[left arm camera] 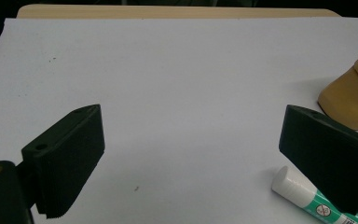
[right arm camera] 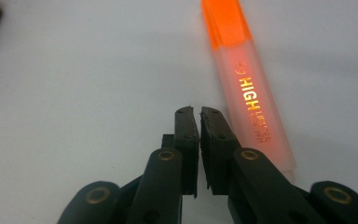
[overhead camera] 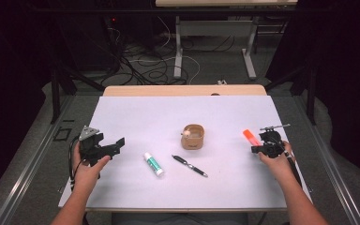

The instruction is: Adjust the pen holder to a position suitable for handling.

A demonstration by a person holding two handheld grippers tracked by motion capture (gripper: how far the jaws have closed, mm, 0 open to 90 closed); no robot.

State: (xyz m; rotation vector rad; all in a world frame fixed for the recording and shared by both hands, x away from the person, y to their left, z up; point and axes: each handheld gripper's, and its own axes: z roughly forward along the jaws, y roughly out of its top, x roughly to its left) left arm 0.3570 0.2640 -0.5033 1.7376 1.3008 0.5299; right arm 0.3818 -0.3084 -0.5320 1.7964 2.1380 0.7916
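As it lies flat: orange highlighter [right arm camera: 247, 88], translucent barrel | right gripper [right arm camera: 199, 112] jaws nearly closed, empty | left gripper [left arm camera: 191, 154] jaws wide

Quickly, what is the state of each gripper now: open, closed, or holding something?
Left gripper: open, jaws wide apart, nothing between them.
Right gripper: almost closed, holding nothing; the orange highlighter lies beside it.
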